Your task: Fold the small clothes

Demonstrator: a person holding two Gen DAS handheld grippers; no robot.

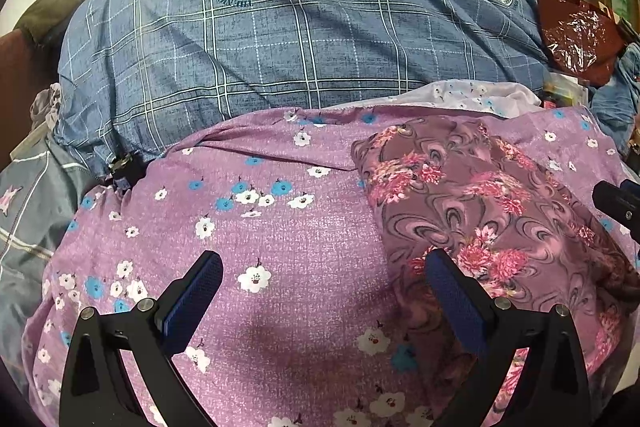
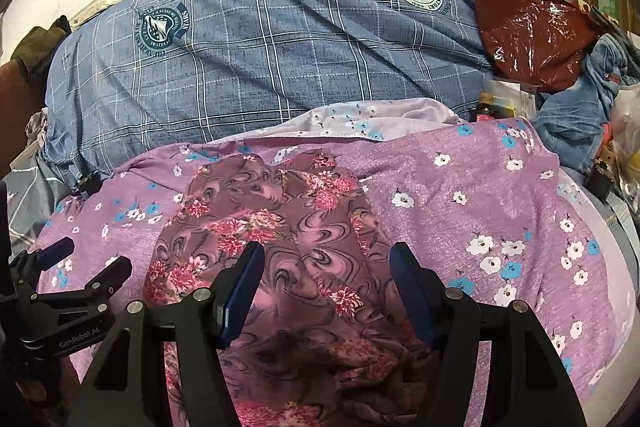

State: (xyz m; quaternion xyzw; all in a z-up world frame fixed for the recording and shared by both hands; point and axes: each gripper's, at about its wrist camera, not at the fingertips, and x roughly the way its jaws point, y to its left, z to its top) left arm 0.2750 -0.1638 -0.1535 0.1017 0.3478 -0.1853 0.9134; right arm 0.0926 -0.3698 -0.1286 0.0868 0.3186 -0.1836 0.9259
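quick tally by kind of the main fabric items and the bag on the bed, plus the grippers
Patterned garment to fold: 1, the mauve swirl garment
Floral sheets: 1, the purple floral sheet
Plaid quilts: 1, the blue plaid quilt
Denim pieces: 1, the denim item
Plastic bags: 1, the red plastic bag
Grippers: 2, the left gripper and the right gripper, both open
Total: 7

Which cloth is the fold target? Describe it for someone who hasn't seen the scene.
Start at the big blue plaid quilt; in front of it lies a lilac sheet with white and blue flowers. On that sheet sits the small mauve garment, set apart by dark swirls and pink-red flower clusters.
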